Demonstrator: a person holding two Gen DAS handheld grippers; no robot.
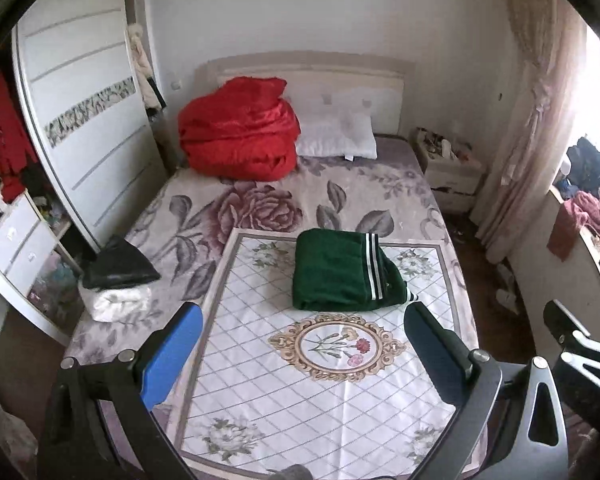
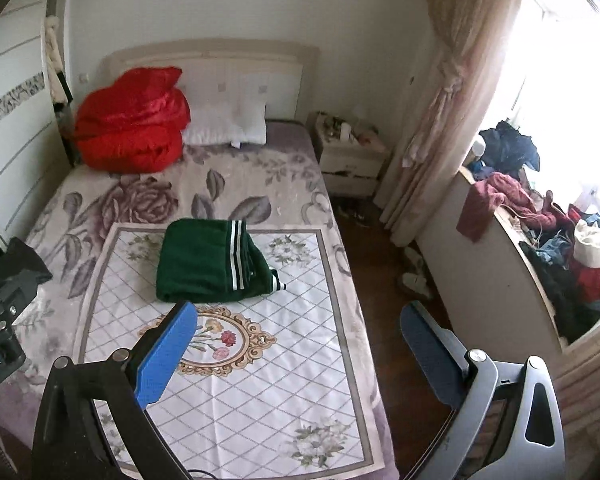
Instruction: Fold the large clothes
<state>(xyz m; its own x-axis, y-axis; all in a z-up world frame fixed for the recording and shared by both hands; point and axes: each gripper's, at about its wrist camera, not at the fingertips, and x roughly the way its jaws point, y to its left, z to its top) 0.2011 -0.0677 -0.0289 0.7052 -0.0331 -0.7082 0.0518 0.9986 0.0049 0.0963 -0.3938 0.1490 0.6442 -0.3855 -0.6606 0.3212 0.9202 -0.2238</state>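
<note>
Fingers [image 1: 172,356] apart, garment [image 1: 340,276] folded

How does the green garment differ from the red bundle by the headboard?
The green garment lies folded into a flat, tidy rectangle with white stripes; the red bundle is plain, shiny and heaped in bulky rolls. The green garment sits on the white patterned cloth close to the open grippers; the red bundle sits far off beside the pillow. Both rest on the bed, untouched.
</note>
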